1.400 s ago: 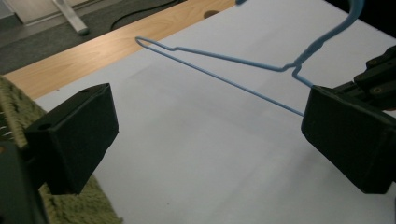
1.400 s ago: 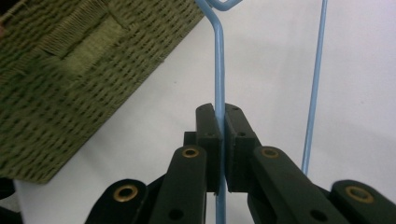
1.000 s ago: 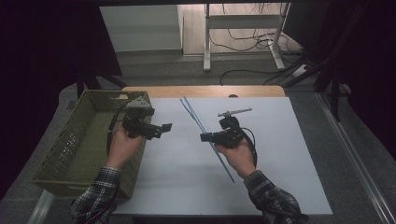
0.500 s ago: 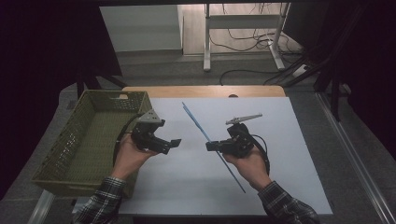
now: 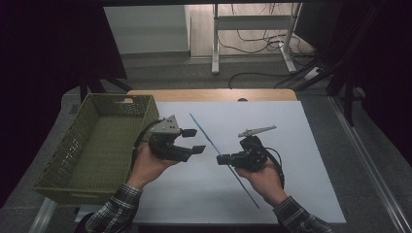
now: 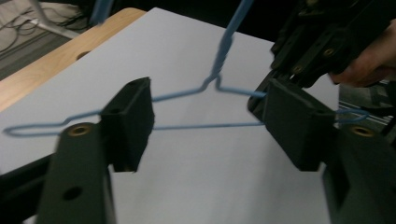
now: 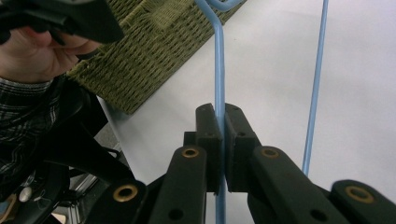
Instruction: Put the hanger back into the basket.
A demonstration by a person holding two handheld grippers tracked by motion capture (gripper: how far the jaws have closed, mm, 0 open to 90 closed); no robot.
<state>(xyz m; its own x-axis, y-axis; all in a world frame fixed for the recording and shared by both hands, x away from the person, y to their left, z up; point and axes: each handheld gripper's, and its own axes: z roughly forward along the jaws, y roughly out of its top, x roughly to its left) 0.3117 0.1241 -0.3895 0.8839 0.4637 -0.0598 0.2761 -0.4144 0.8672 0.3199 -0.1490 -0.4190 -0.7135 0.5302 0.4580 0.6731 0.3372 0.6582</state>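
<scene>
While right gripper [image 7: 220,140] clamps blue hanger [image 7: 218,70] — left gripper [image 6: 205,116] closing, untouched | basket [image 5: 97,145] beside

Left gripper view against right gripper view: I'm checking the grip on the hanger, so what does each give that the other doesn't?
Left gripper view: the blue wire hanger with its twisted neck and both shoulders, seen across the gap of the left hand-held gripper, whose jaws have just been closing and do not grip it; also the wooden table edge.
Right gripper view: the right hand-held gripper shut on one wire, plus the green basket.
Shared: the hanger and the white sheet.
</scene>
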